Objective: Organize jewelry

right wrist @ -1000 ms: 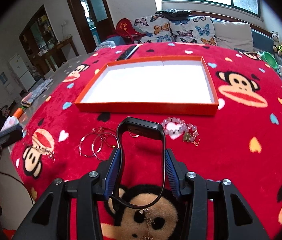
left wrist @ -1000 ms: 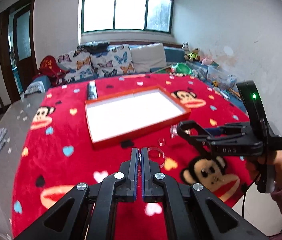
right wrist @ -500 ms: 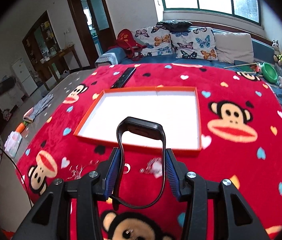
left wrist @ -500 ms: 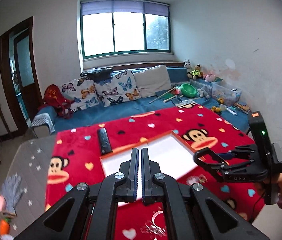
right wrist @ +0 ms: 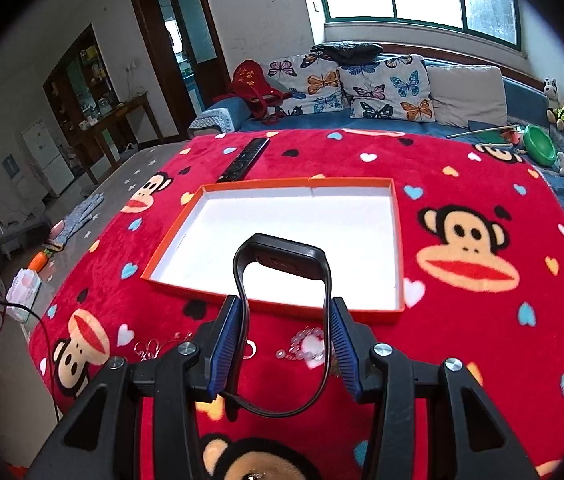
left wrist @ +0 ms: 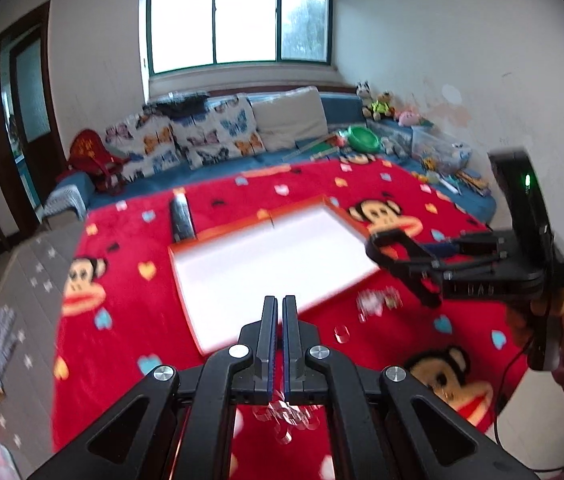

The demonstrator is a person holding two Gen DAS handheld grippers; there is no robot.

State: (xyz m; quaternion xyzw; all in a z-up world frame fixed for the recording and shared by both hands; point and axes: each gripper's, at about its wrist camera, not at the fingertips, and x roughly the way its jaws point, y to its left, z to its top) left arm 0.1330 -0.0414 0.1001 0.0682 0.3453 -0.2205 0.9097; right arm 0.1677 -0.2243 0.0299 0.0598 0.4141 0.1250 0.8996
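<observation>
In my right hand-held gripper (right wrist: 282, 312) I hold a black wristband (right wrist: 282, 320), pinched between the two blue pads, its loop pointing toward the orange tray (right wrist: 398, 240). The tray lies on the red blanket (right wrist: 462, 168) and looks empty inside. My left hand-held gripper (left wrist: 279, 312) is almost closed; a clear beaded bracelet (left wrist: 286, 420) hangs just under its fingers, but I cannot tell if it is really gripped. Other jewelry, pink beads (right wrist: 302, 344) and thin hoops (right wrist: 153, 348), lies on the blanket just before the tray. To do this step well, I should bring the wristband forward over the near rim, lower it until it touches the white bottom, and only then open, so it does not bounce out.
</observation>
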